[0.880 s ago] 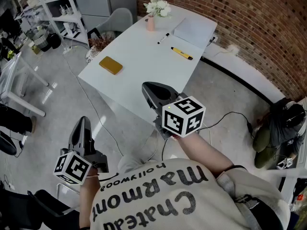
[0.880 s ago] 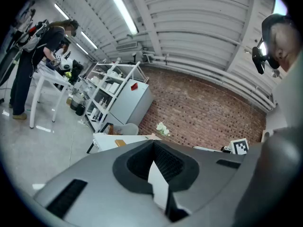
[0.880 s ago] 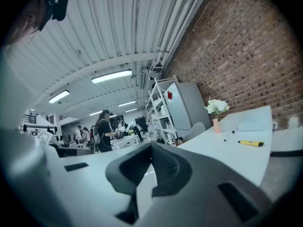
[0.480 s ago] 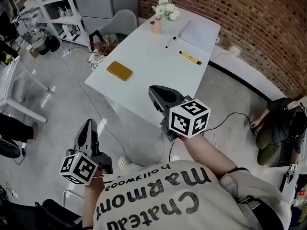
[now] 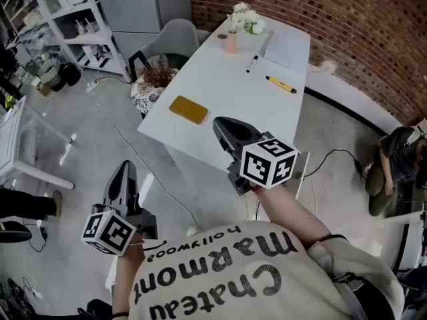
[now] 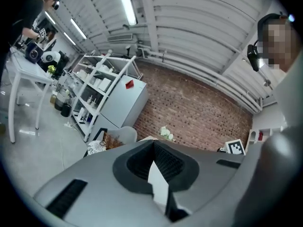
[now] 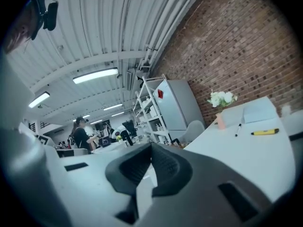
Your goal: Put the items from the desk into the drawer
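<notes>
On the white desk (image 5: 220, 105) lie a mustard-yellow flat case (image 5: 187, 109), a black marker (image 5: 252, 63), a yellow highlighter (image 5: 281, 84) and a white notebook (image 5: 287, 45). The highlighter (image 7: 264, 132) and the marker (image 7: 239, 129) also show in the right gripper view. My right gripper (image 5: 221, 123) hovers over the desk's near edge, shut and empty. My left gripper (image 5: 125, 167) hangs over the floor, left of the desk, also shut and empty. Its jaws meet at the tip in the left gripper view (image 6: 153, 143). No drawer is in view.
A pink vase of white flowers (image 5: 233, 37) stands at the desk's far end. A grey chair (image 5: 175, 35) and a potted plant (image 5: 153, 82) sit to the desk's left, with shelving (image 5: 73, 19) beyond. A person (image 5: 393, 172) crouches at the right by the brick wall. Cables run along the floor.
The desk has drifted to the right and slightly nearer in the head view. Both grippers keep their pose and stay shut.
</notes>
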The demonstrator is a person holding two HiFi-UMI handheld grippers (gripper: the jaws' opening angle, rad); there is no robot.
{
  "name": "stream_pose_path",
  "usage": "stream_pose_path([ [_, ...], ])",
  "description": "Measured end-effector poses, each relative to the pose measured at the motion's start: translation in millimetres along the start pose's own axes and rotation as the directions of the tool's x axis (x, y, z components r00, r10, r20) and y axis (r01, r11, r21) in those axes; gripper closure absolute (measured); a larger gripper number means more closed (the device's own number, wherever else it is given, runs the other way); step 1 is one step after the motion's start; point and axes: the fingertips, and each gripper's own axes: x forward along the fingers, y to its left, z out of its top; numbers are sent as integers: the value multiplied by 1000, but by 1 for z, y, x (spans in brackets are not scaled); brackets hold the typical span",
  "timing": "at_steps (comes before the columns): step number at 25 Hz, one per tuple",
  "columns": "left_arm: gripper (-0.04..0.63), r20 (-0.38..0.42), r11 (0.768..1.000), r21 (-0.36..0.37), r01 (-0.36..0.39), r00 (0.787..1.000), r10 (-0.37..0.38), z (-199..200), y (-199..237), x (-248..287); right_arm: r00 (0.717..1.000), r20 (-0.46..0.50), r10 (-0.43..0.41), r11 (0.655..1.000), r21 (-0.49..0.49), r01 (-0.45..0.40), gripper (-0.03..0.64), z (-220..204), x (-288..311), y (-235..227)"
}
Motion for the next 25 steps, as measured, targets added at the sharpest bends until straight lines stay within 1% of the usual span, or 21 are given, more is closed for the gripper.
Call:
stream_pose_path([
  [2, 595, -25, 999, 42, 5, 1000, -4, 4, 15, 2, 1000, 1, -27, 1000, 4, 27, 614, -3, 10, 1],
  [4, 595, -58, 998, 61, 12, 998, -9, 4, 33, 1, 998, -1, -61, 998, 12, 61, 614, -10, 19, -1],
  [6, 595, -89, 998, 61, 16, 996, -11, 3, 52, -1, 995, -8, -102, 994, 24, 102, 614, -22, 26, -7],
  [9, 595, -130, 999, 40, 28, 991, -22, -4, 78, -4, 986, -32, -166, 985, 46, 167, 614, -41, 34, -17],
  [11, 595, -141, 999, 31, 28, 990, -23, -8, 93, -5, 979, -51, -200, 978, 58, 203, 610, -53, 41, -22],
  [13, 595, -149, 1000, 25, 18, 989, -14, -13, 105, -5, 972, -80, -223, 972, 58, 228, 589, -65, 46, -26],
  [16, 595, -166, 1000, 13, 3, 986, -1, -21, 114, -2, 963, -130, -237, 969, 38, 244, 544, -82, 51, -32],
  [19, 595, -168, 1000, 4, -1, 986, 1, -22, 116, 4, 955, -173, -241, 969, 17, 247, 483, -93, 58, -42],
  [21, 595, -163, 1000, -3, -12, 987, 11, -19, 120, 11, 952, -195, -237, 970, 14, 244, 448, -95, 69, -50],
  [25, 595, -140, 999, -22, -46, 989, 43, -9, 136, 29, 951, -228, -209, 977, -2, 214, 403, -91, 105, -65],
])
